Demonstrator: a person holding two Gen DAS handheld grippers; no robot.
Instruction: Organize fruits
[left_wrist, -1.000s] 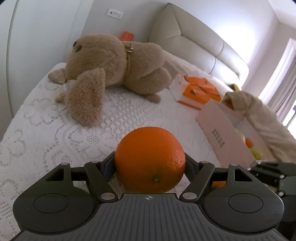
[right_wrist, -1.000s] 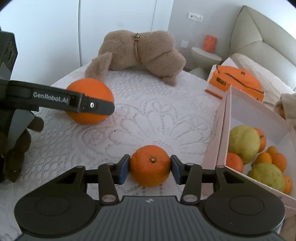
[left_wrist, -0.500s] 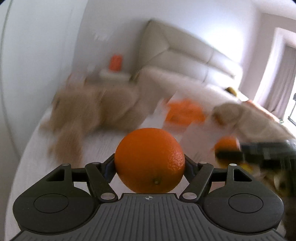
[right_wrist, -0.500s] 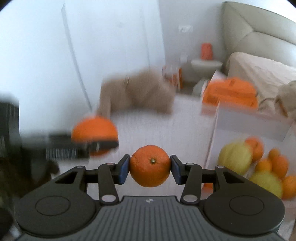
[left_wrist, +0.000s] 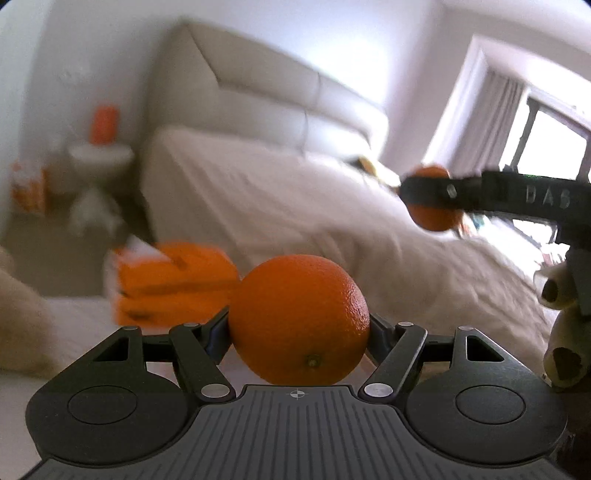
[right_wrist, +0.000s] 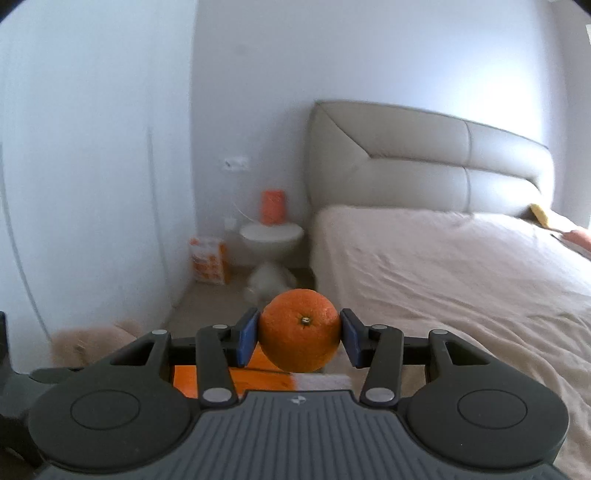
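My left gripper (left_wrist: 299, 325) is shut on a large orange (left_wrist: 299, 317) and holds it in the air above the lace-covered surface. My right gripper (right_wrist: 299, 336) is shut on a smaller orange (right_wrist: 300, 334), also lifted. In the left wrist view the right gripper (left_wrist: 436, 195) shows at the upper right with its orange (left_wrist: 432, 218) in it. The fruit box is out of both views.
An orange box (left_wrist: 173, 280) lies just beyond the left gripper, and shows under the right gripper (right_wrist: 184, 380). A bed (right_wrist: 461, 280) with a padded headboard (right_wrist: 424, 166) fills the right. A round side table (right_wrist: 271, 234) with an orange cylinder stands by the wall. Teddy bear fur (right_wrist: 88, 343) is at lower left.
Both grippers have risen and swung right with their oranges. The teddy bear and the fruit box have dropped out of view; the bed and headboard now fill the views.
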